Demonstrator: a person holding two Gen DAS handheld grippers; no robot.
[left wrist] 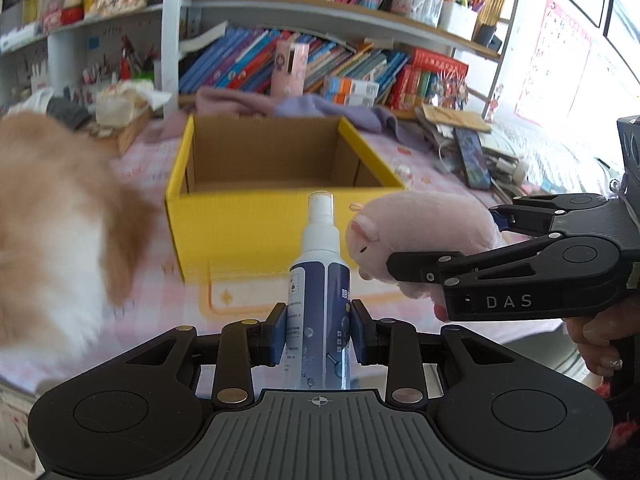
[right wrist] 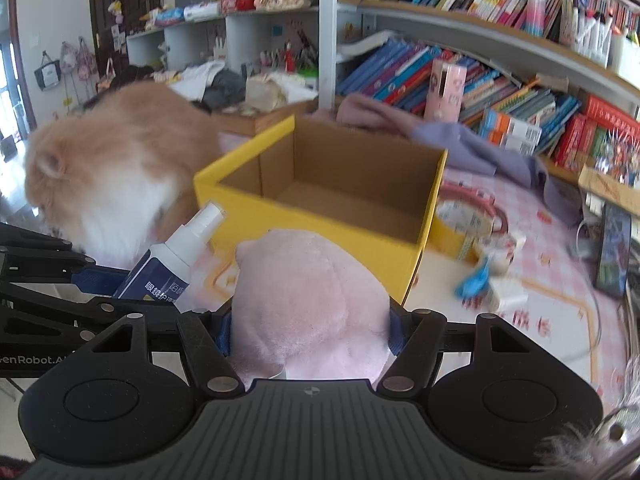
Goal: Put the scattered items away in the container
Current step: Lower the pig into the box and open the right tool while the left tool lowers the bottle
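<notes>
Left gripper (left wrist: 319, 330): fingers clamped on upright spray bottle (left wrist: 320, 288). Right gripper (right wrist: 310, 330): fingers clamped on pink plush (right wrist: 308, 300). Yellow box (left wrist: 256, 224) ahead of both fingertips, open.

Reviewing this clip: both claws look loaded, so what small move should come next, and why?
Probably carry the white-and-blue spray bottle and pink plush toy forward over the empty yellow cardboard box: each claw is shut on its item, short of the box, and an orange-and-white cat stands beside it.
</notes>
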